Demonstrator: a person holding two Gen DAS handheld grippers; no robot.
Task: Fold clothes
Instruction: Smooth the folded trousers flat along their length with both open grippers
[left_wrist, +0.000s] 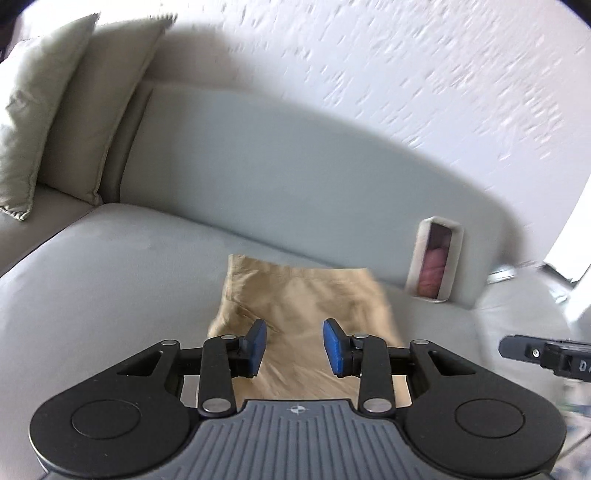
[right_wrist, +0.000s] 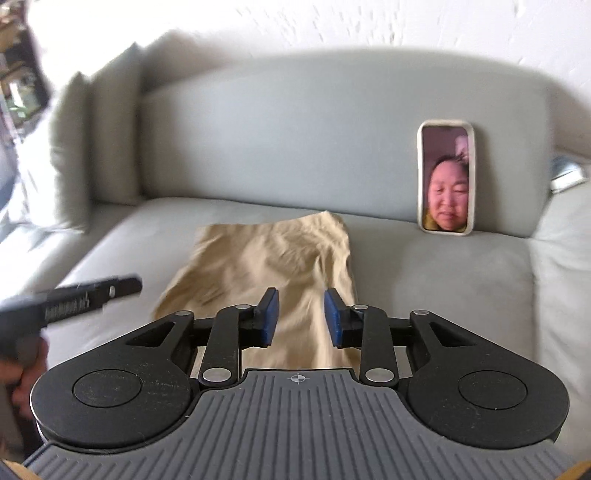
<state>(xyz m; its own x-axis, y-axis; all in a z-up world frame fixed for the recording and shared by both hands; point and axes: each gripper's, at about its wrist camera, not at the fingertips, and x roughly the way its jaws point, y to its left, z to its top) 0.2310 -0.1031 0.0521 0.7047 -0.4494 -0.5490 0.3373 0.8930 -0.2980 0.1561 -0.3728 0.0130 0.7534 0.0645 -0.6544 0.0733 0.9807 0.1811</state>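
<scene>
Grey sofa (right_wrist: 443, 280); tan garment (right_wrist: 266, 258) flat on seat; phone (right_wrist: 446, 177) against backrest

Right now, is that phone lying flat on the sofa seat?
No, the phone stands upright, leaning against the sofa backrest, its screen facing out.

The tan garment's (right_wrist: 266, 266) near end is hidden behind the right gripper (right_wrist: 300, 317).

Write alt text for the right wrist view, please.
An open right gripper hovers over a tan garment lying on a grey sofa. A phone leans upright against the backrest, its screen showing a face.
</scene>
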